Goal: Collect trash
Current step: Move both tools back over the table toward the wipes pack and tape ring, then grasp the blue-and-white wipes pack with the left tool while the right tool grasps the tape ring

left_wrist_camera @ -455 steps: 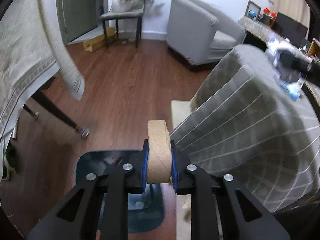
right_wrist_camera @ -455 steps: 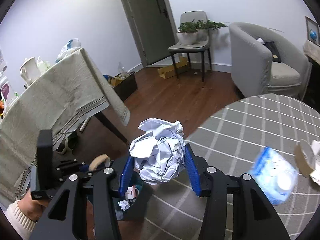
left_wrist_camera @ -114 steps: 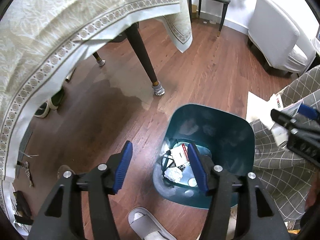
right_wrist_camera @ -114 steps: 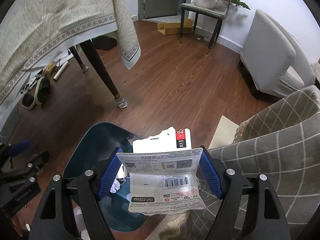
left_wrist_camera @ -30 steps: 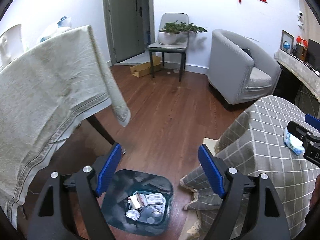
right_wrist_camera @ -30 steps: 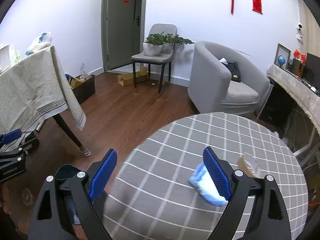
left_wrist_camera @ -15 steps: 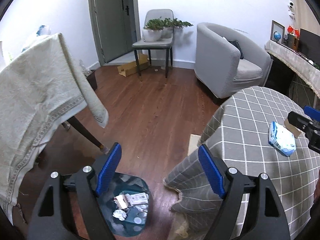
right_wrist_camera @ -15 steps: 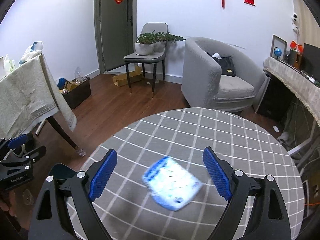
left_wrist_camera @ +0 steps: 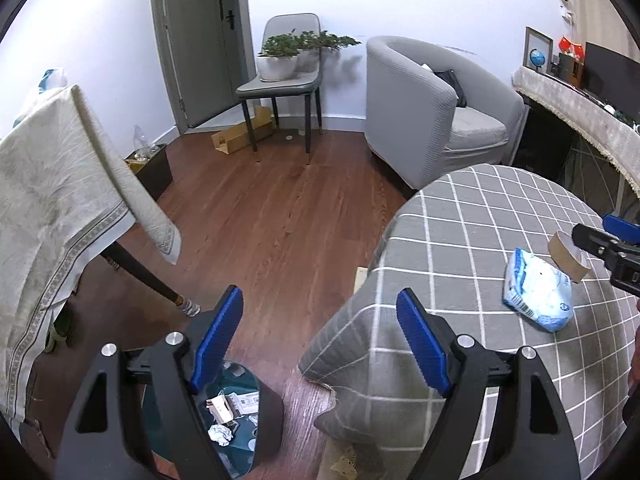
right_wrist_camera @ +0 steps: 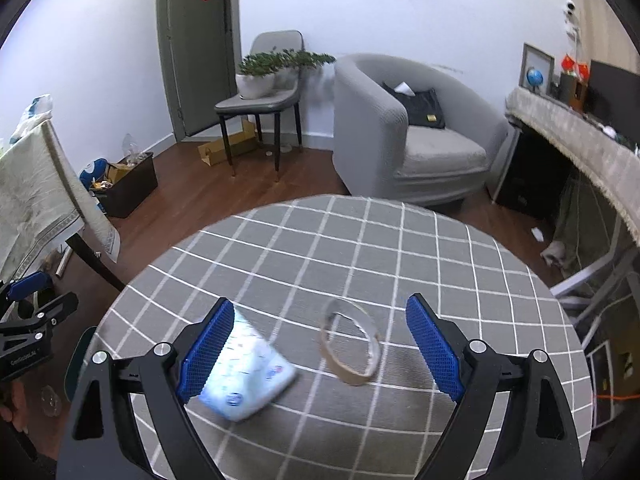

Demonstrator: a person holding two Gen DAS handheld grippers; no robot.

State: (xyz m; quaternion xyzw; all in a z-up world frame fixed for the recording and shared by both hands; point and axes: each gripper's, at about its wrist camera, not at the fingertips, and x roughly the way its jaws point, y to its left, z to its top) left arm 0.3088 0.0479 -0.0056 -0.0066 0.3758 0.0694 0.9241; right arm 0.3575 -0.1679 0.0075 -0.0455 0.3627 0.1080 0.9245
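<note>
A blue-and-white tissue pack [right_wrist_camera: 246,376] and an upright brown tape roll [right_wrist_camera: 349,342] lie on the round table with the grey checked cloth [right_wrist_camera: 360,240]. My right gripper [right_wrist_camera: 320,354] hangs open above them, the tape roll between its blue pads, untouched. My left gripper [left_wrist_camera: 320,340] is open and empty over the table's left edge. Below its left finger stands the dark teal bin [left_wrist_camera: 236,424] with crumpled paper and cards inside. In the left wrist view the tissue pack [left_wrist_camera: 538,296] and tape roll [left_wrist_camera: 568,254] lie at the right, next to the right gripper's tip [left_wrist_camera: 608,240].
A table with a cream cloth [left_wrist_camera: 60,200] stands at the left, its dark leg [left_wrist_camera: 140,272] near the bin. A grey armchair [right_wrist_camera: 408,136], a chair with a potted plant [right_wrist_camera: 260,92], a box on the floor [right_wrist_camera: 128,184] and a sideboard [right_wrist_camera: 580,132] ring the room.
Both grippers have swung right, from above the bin toward the round table. The tissue pack and tape roll now sit between the right gripper's fingers. Both stay open and empty.
</note>
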